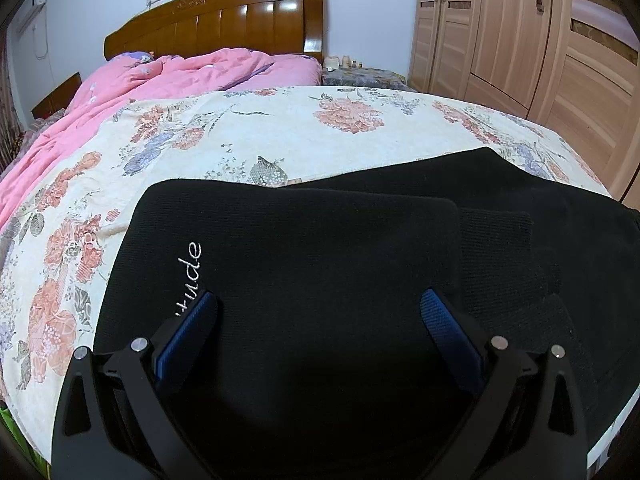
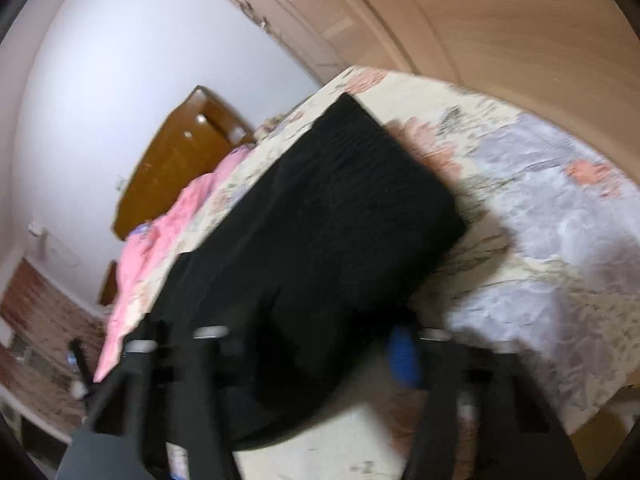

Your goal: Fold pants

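The black pants lie folded in layers on the floral bedspread, with white script lettering near their left edge. My left gripper hovers low over them, its blue-padded fingers wide apart and holding nothing. In the blurred, tilted right wrist view the pants form a dark rectangle on the bedspread. My right gripper is over their near end, with one blue pad showing; its fingers stand apart and hold nothing.
A pink quilt is bunched at the head of the bed below a wooden headboard. A wooden wardrobe stands at the right, close to the bed's edge. A small bedside stand with bottles is at the back.
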The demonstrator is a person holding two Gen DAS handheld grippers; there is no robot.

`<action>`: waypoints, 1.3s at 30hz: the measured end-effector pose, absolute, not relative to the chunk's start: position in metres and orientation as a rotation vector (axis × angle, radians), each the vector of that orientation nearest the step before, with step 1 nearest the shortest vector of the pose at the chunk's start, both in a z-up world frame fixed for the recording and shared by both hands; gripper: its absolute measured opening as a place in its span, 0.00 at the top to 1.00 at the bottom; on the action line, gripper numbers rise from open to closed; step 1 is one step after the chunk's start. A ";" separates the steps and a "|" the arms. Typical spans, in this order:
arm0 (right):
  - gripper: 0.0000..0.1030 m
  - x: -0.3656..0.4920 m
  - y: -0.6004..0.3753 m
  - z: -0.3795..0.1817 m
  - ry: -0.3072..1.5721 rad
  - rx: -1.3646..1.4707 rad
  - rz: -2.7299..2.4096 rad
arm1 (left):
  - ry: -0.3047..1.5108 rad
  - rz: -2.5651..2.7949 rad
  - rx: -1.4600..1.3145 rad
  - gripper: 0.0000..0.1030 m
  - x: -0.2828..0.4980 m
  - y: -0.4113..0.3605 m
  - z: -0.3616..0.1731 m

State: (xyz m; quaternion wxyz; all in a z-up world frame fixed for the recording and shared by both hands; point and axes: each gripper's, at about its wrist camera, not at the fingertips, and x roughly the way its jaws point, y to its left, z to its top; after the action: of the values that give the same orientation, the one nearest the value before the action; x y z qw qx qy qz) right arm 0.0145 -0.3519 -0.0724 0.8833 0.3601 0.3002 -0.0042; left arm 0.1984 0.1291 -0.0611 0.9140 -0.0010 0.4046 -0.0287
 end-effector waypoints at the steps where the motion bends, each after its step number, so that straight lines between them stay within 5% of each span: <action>1: 0.65 0.013 -0.352 -0.070 0.606 0.751 -0.011 | 0.832 -0.062 -0.005 0.01 0.198 0.129 -0.061; 12: 0.73 0.075 -0.157 0.062 0.362 0.189 0.249 | 0.668 -0.029 -0.160 0.02 0.150 0.165 -0.032; 17: 0.74 0.083 -0.024 0.063 0.360 0.010 0.497 | 0.577 0.145 -0.143 0.02 0.113 0.215 -0.012; 23: 0.75 0.076 0.122 -0.014 0.562 -0.356 0.696 | 0.582 0.310 -0.183 0.02 0.079 0.284 -0.014; 39: 0.76 0.027 0.100 0.026 0.296 -0.392 0.677 | 0.609 0.245 -0.281 0.02 0.068 0.301 -0.034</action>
State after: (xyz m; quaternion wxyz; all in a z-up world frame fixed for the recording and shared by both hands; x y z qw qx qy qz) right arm 0.0274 0.1000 0.0258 0.9139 -0.1901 0.1438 0.3287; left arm 0.0678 0.3007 -0.0337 0.9369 -0.1373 0.2982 0.1200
